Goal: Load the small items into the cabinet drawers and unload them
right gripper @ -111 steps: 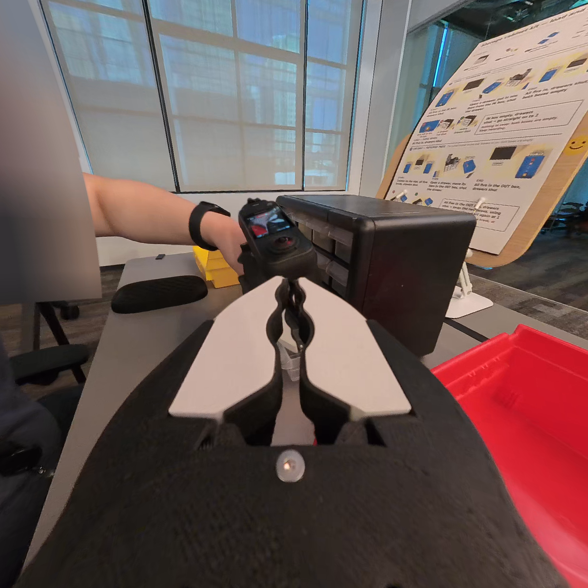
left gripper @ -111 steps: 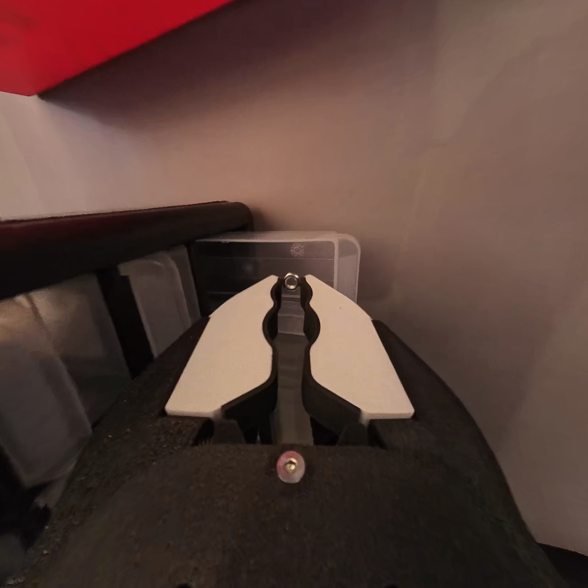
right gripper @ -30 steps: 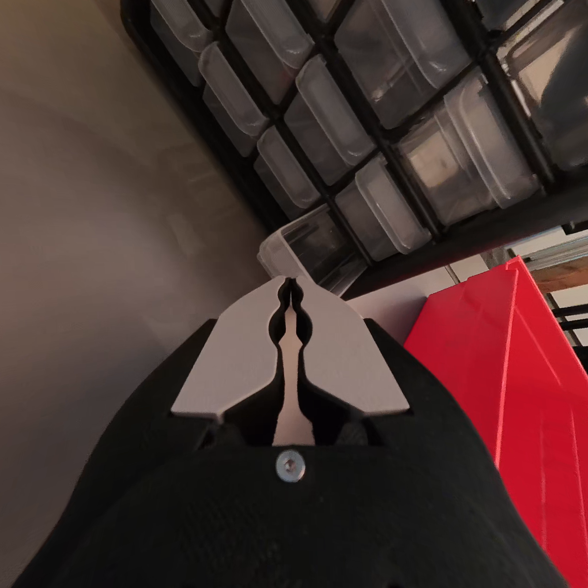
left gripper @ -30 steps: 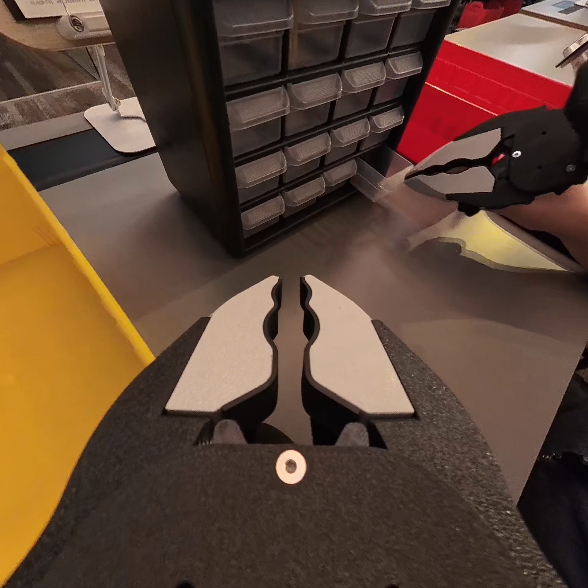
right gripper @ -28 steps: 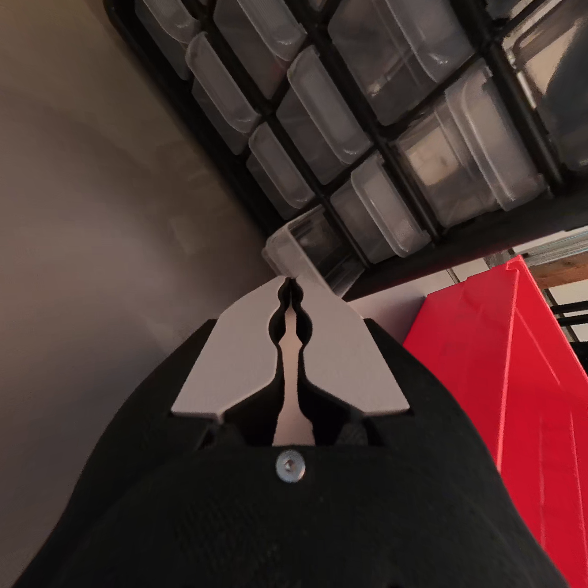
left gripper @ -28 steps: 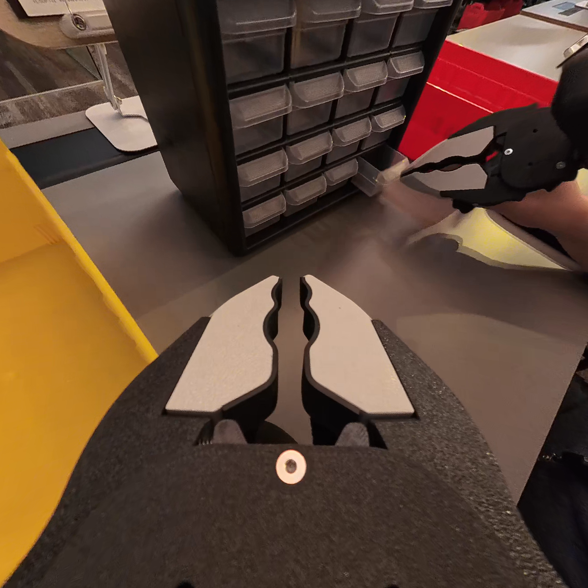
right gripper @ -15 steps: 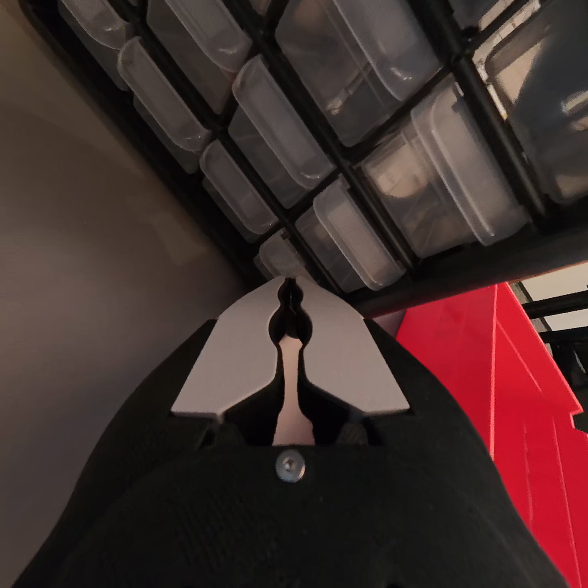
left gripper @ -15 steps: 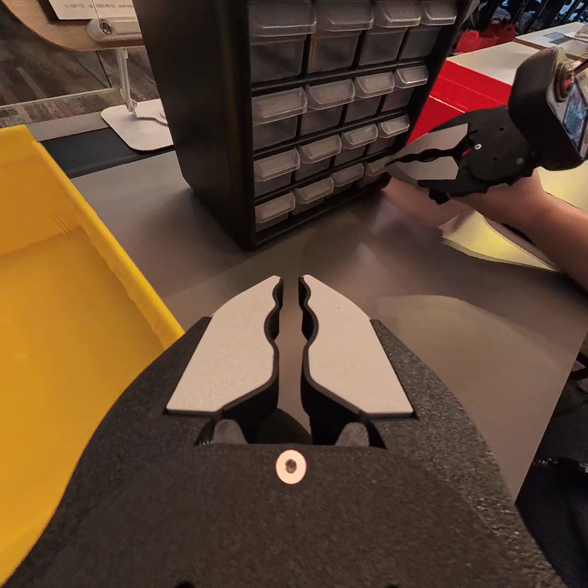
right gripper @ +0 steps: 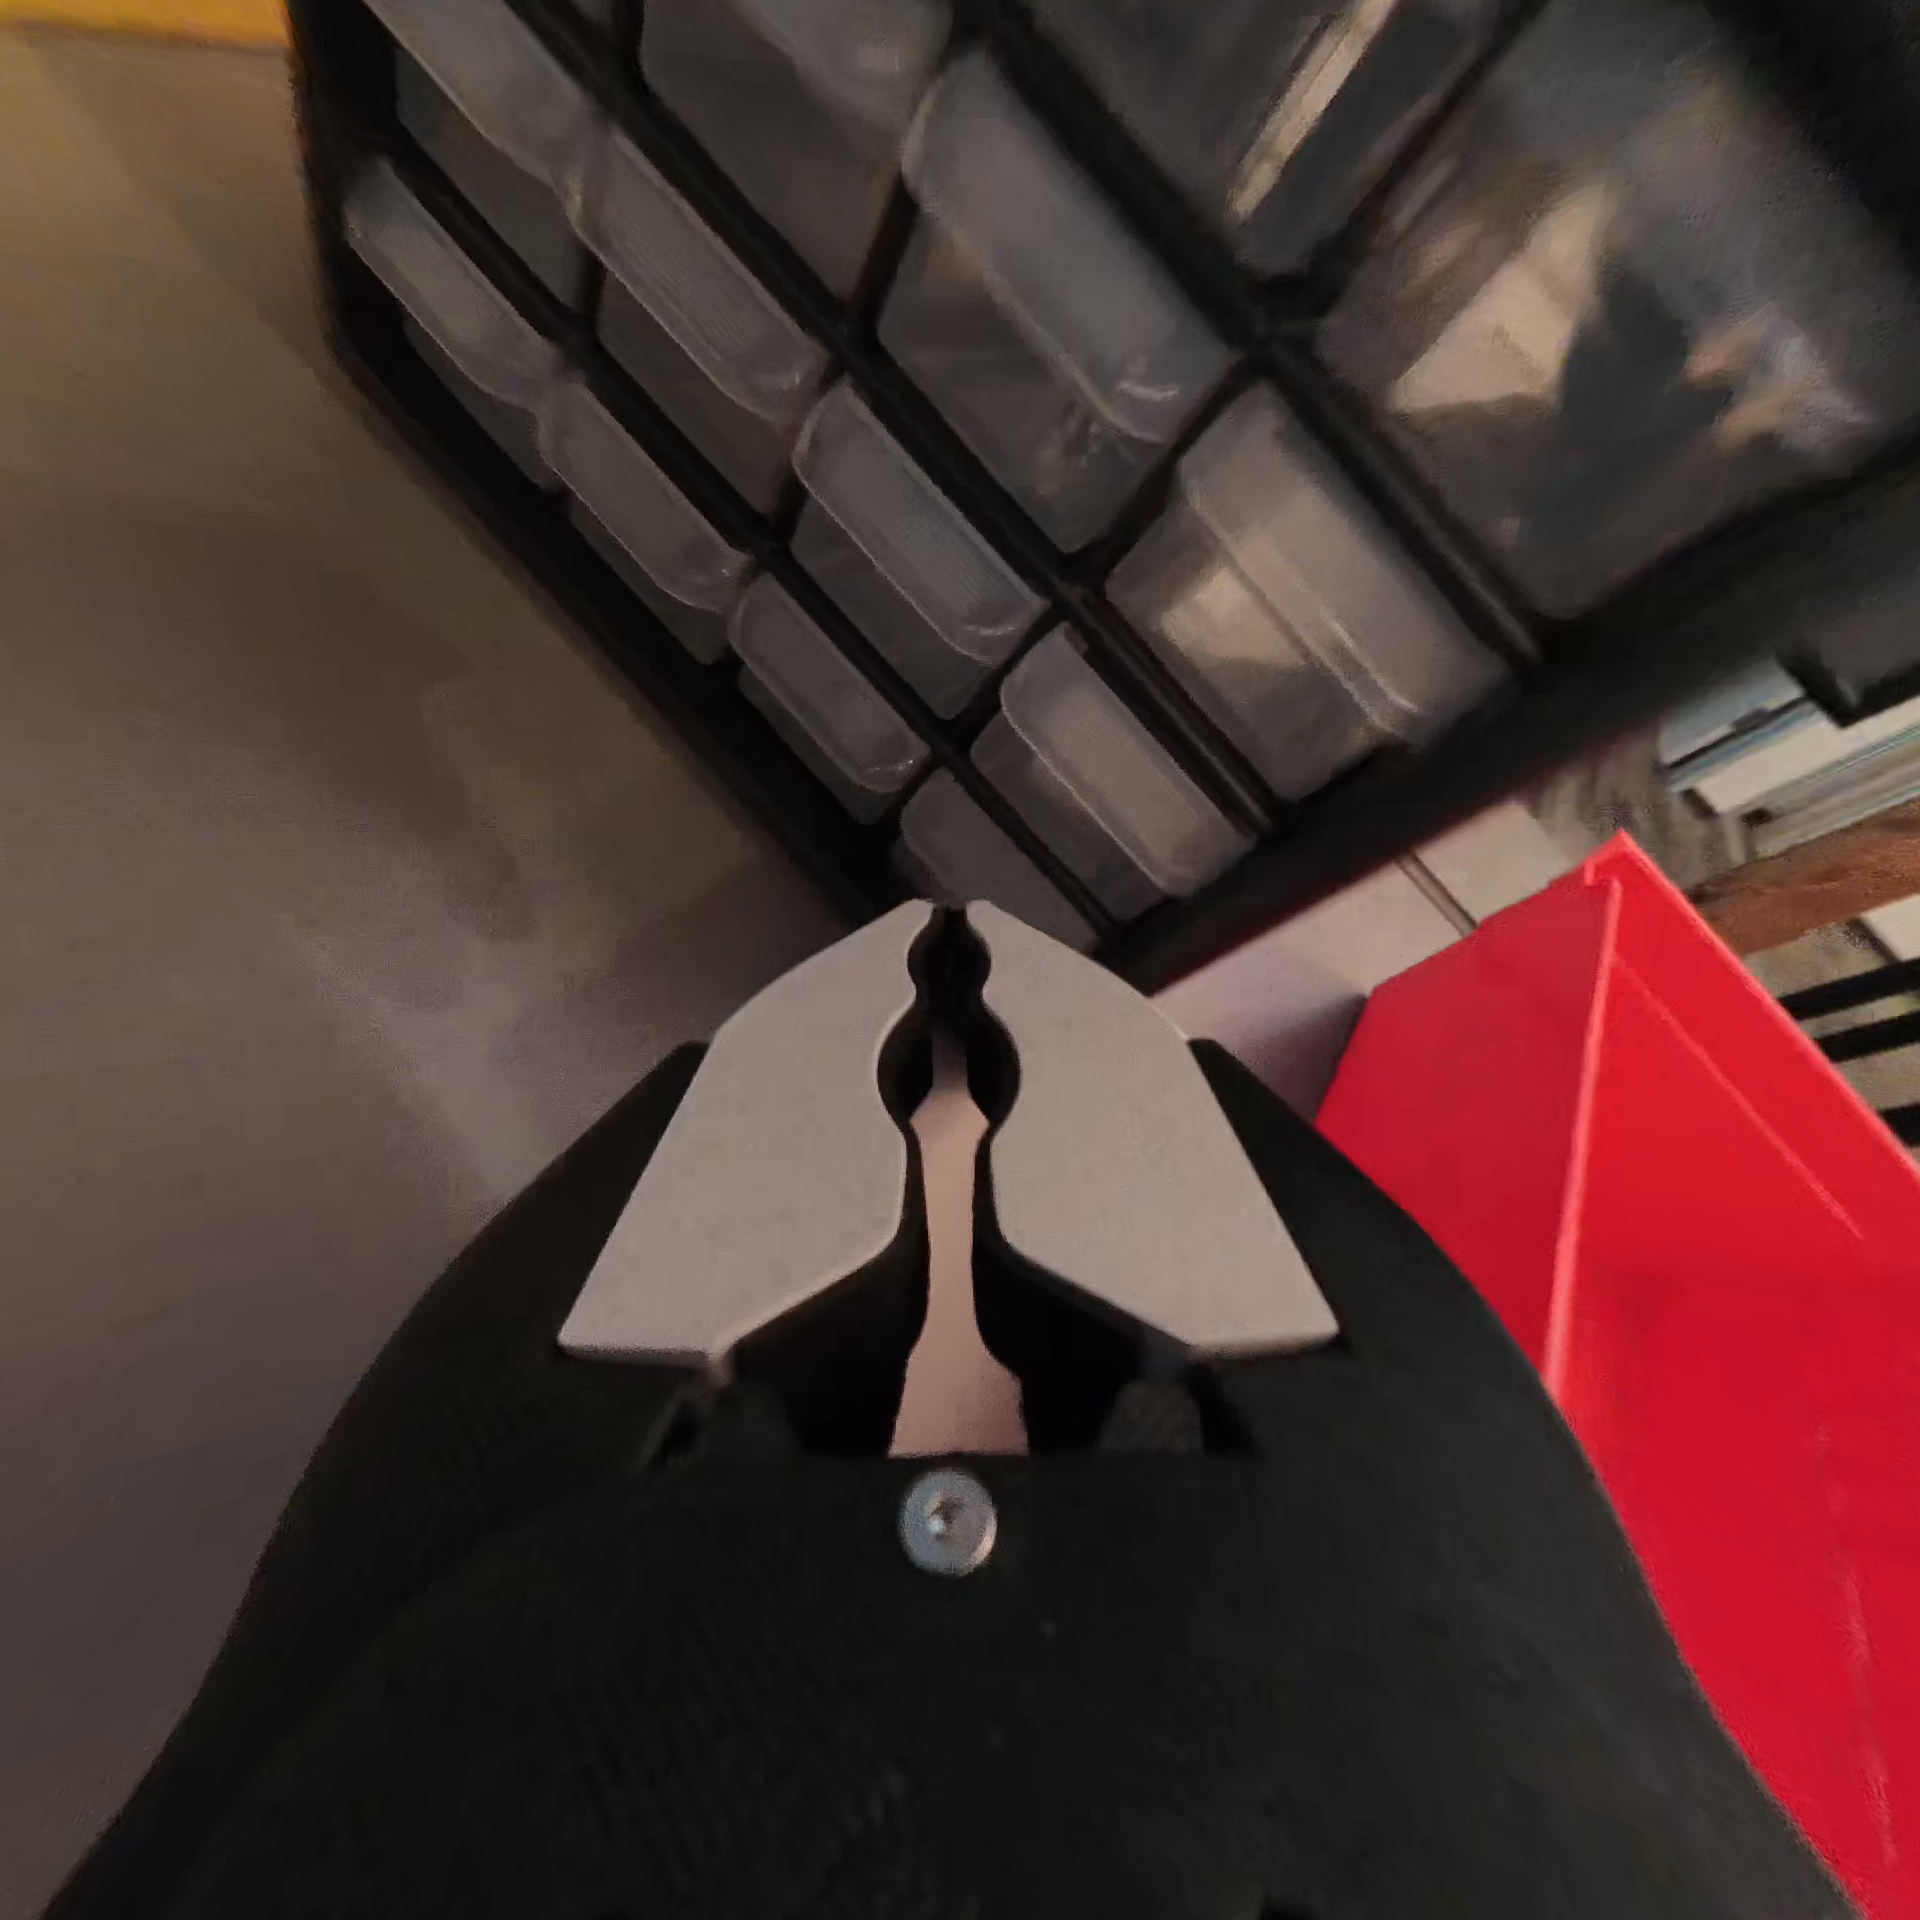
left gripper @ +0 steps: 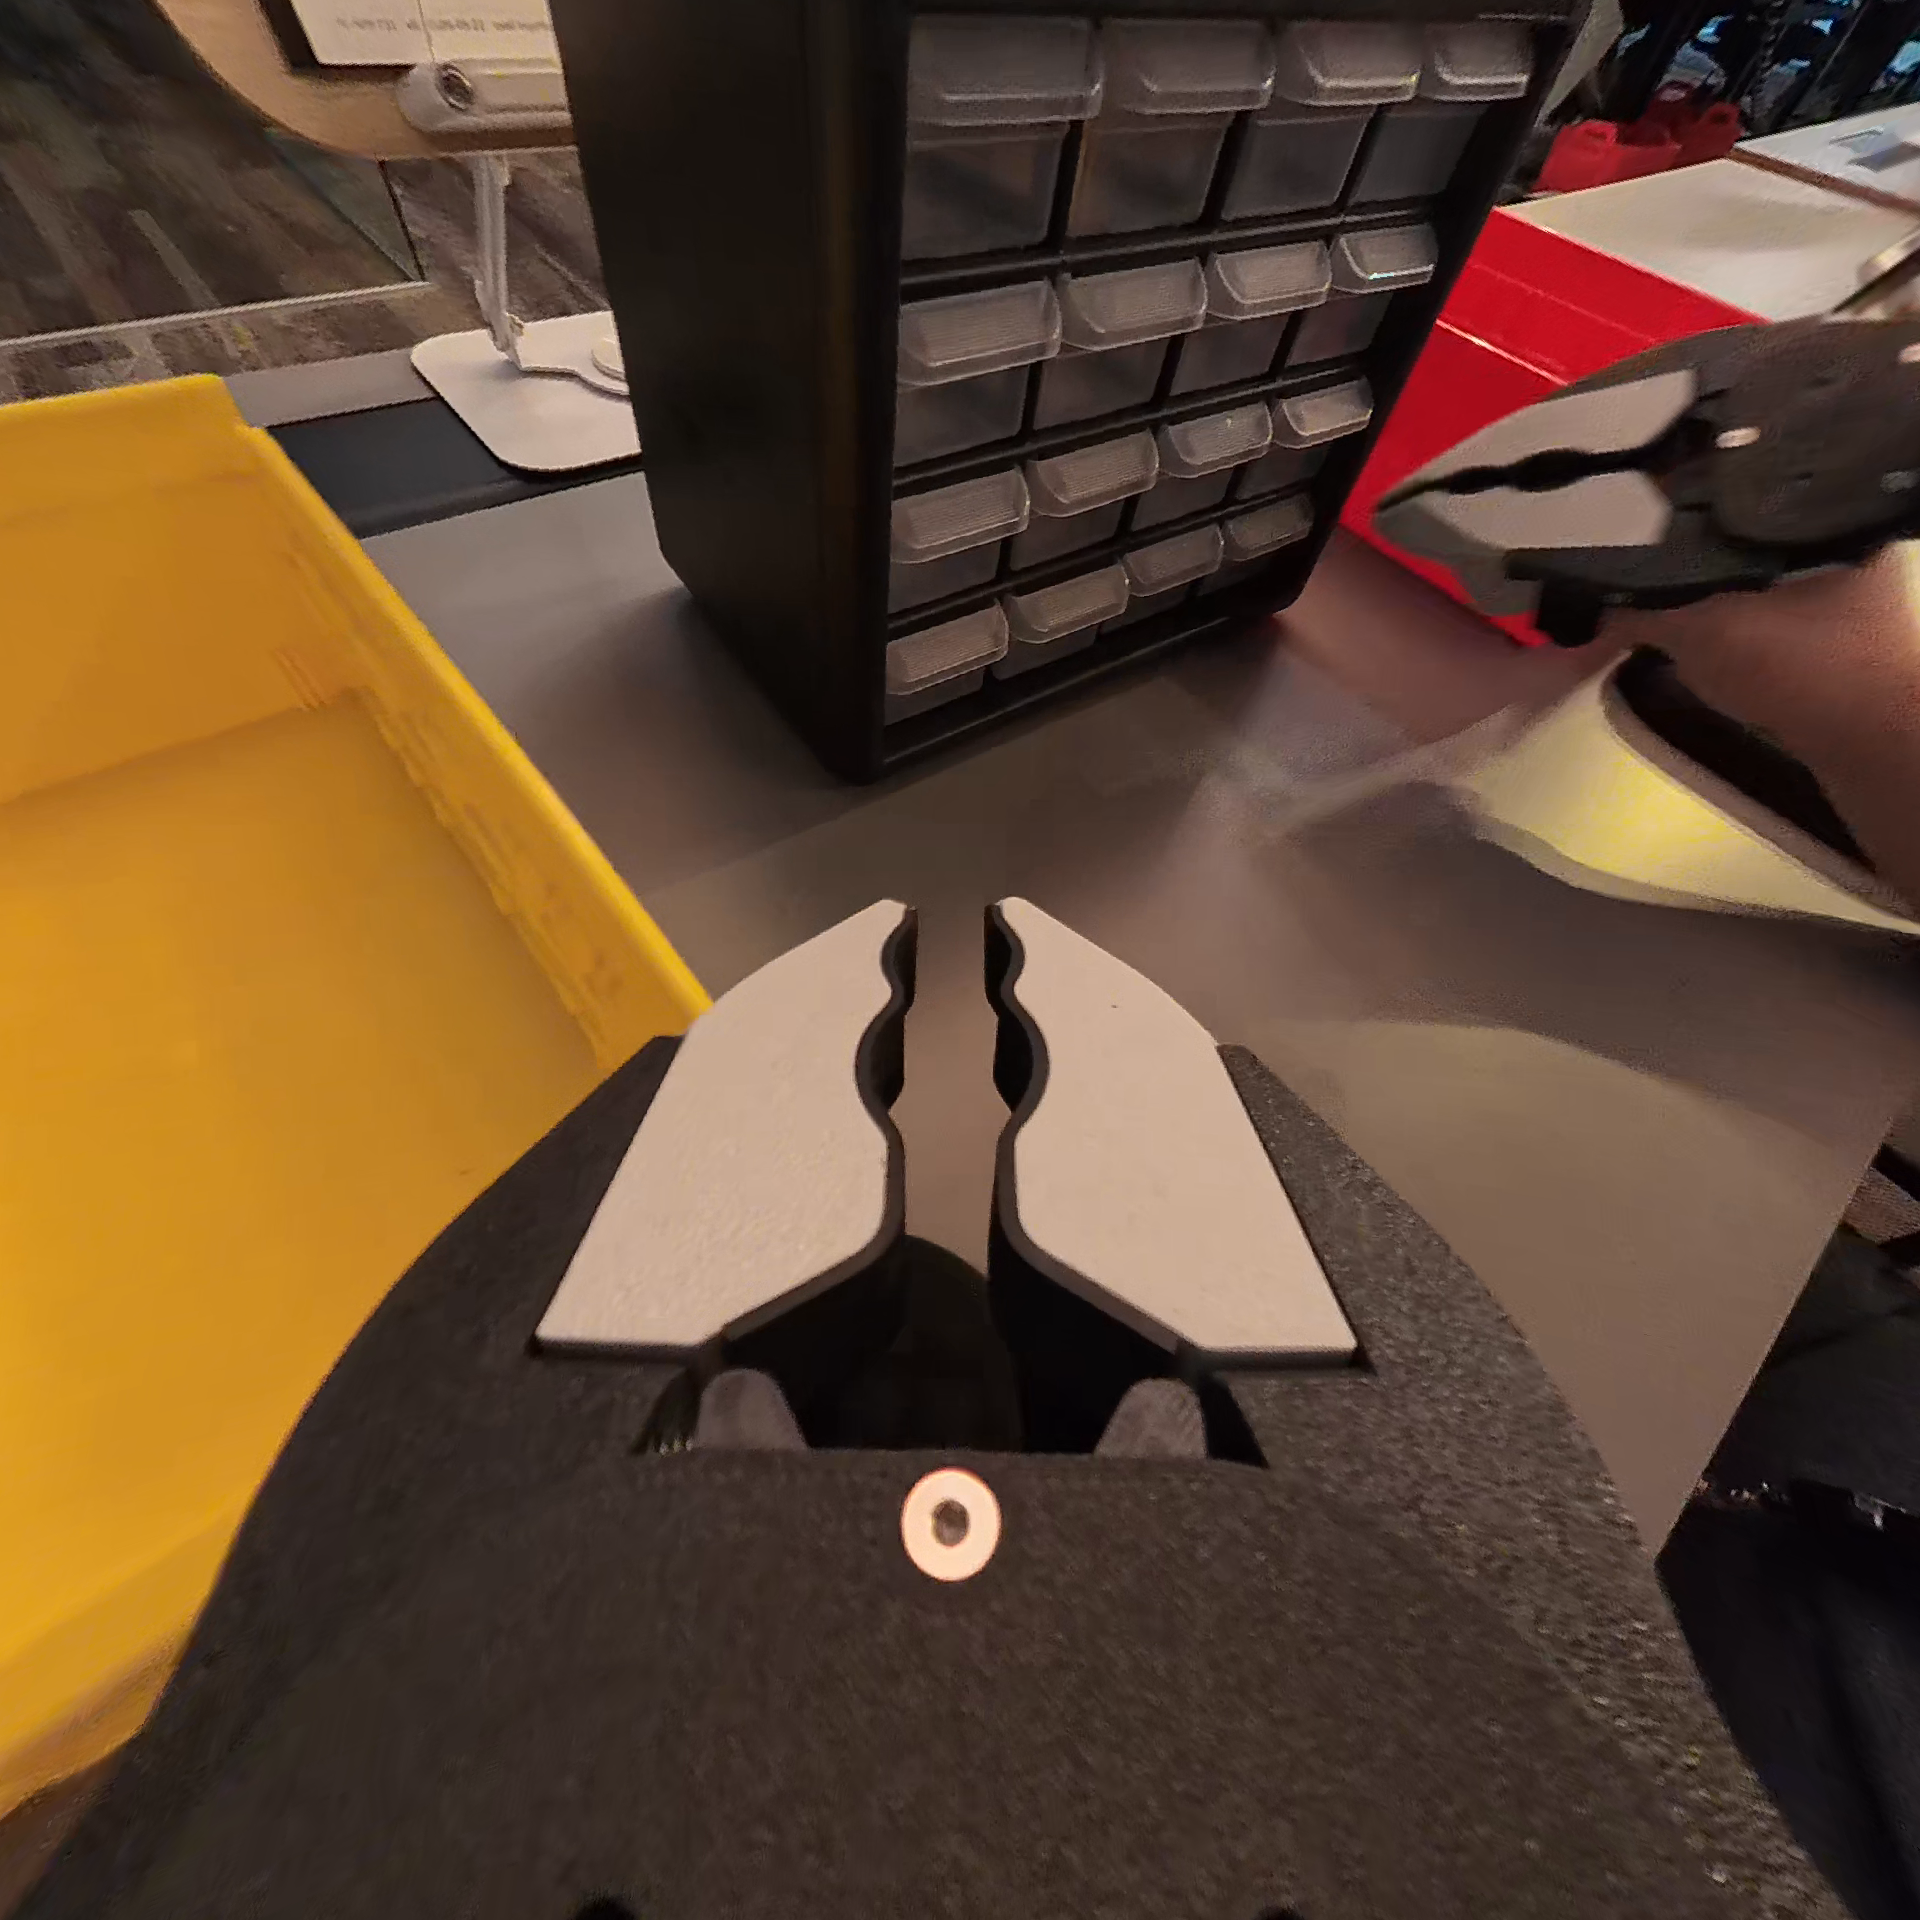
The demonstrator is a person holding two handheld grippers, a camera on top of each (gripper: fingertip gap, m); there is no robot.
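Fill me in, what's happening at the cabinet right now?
A person holds two grippers at a black drawer cabinet on a grey table. The right gripper is shut and empty, just off the cabinet's bottom right corner. Every drawer looks pushed in. The left gripper hangs slightly open over the table beside a yellow bin. A red bin sits right of the cabinet.
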